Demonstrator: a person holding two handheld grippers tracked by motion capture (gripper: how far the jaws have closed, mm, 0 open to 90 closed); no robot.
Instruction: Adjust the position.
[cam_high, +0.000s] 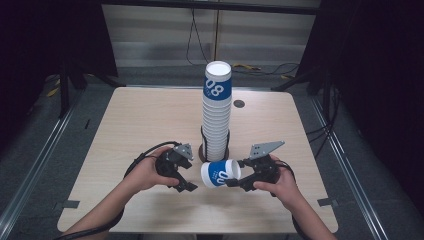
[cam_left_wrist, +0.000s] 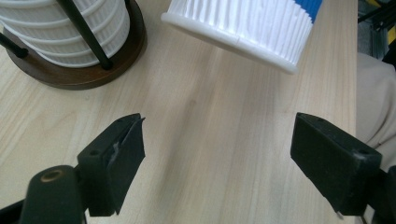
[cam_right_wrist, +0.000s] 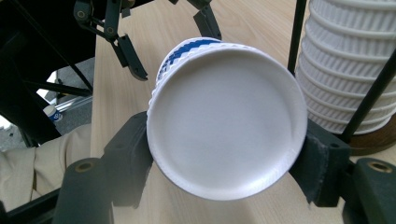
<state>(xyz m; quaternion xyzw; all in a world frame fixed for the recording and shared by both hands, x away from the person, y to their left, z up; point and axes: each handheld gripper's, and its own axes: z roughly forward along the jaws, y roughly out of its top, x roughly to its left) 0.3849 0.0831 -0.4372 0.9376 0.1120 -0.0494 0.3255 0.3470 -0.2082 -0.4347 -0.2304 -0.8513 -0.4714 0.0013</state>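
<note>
On the left, the left gripper (cam_high: 186, 181) hangs low over the table (cam_high: 130, 125), held in the person's left hand (cam_high: 145, 175). Its jaws stand apart with nothing between them; in the left gripper view bare wood shows between the two black pads (cam_left_wrist: 123, 154). They point toward the cup's ribbed side, near it but not touching.

At the middle of the table stands the stack (cam_high: 216, 117) of ribbed white cups, upright on a dark round base (cam_left_wrist: 84, 74). Thin black rods (cam_left_wrist: 84, 32) rise from the base around the stack. The top cup of the stack bears a blue band with white figures.

Just in front of the base, to the right of the left gripper, is the cup (cam_high: 220, 173). It lies tipped on its side, with its rim end toward the left gripper and a blue band around the other end. In the left gripper view it is clear of the tabletop.

On the right, the right gripper (cam_high: 235, 181) clamps this cup. In the right gripper view the jaws press on opposite sides of the cup (cam_right_wrist: 226, 116), with its white bottom facing the camera. The person's right hand (cam_high: 280, 182) holds this gripper close to the table's near edge.
</note>
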